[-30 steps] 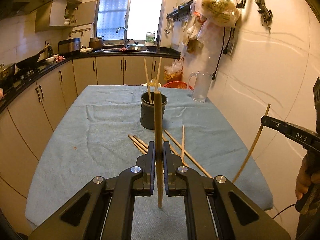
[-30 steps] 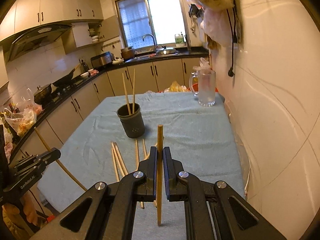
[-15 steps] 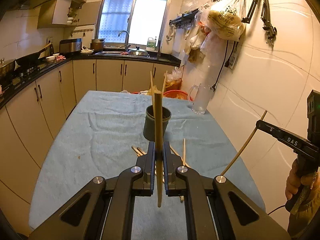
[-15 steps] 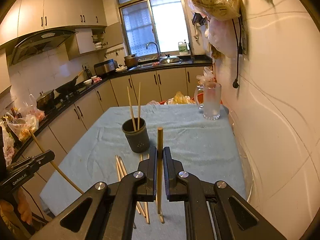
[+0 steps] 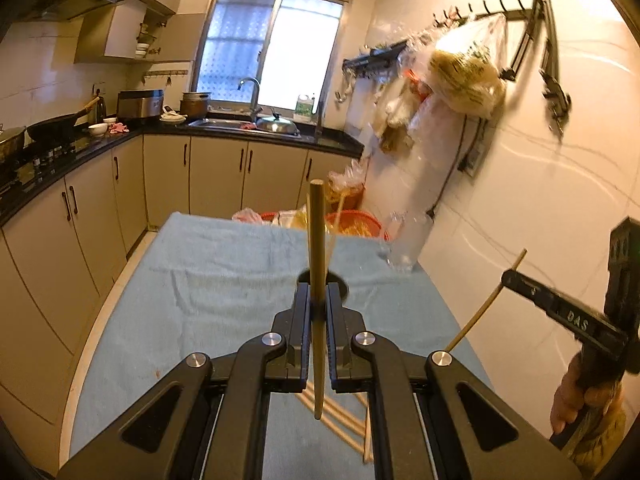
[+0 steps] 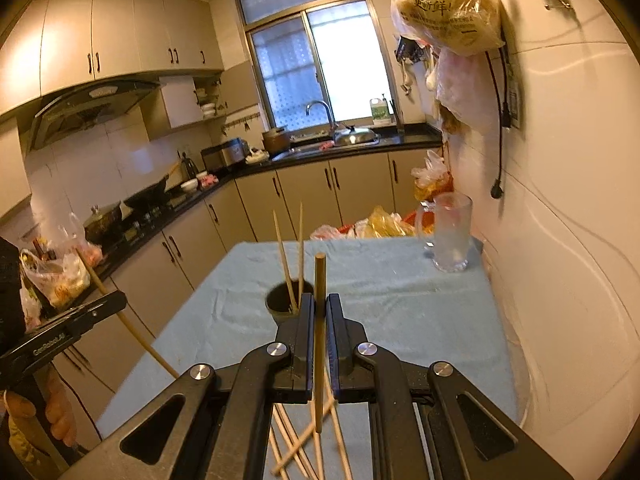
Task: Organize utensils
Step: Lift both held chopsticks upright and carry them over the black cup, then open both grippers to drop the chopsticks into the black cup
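Blue-clothed table (image 6: 400, 300) flush against right wall, holder (image 6: 286, 304) mid-table, both grippers' jaws clenched on upright chopsticks.

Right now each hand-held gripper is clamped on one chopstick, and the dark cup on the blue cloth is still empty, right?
Not quite. The dark cup already holds two chopsticks standing in it, as the right wrist view shows. The rest stands: the left hand-held gripper is clamped on one chopstick, the right hand-held gripper on another, and the cup sits on the blue cloth.
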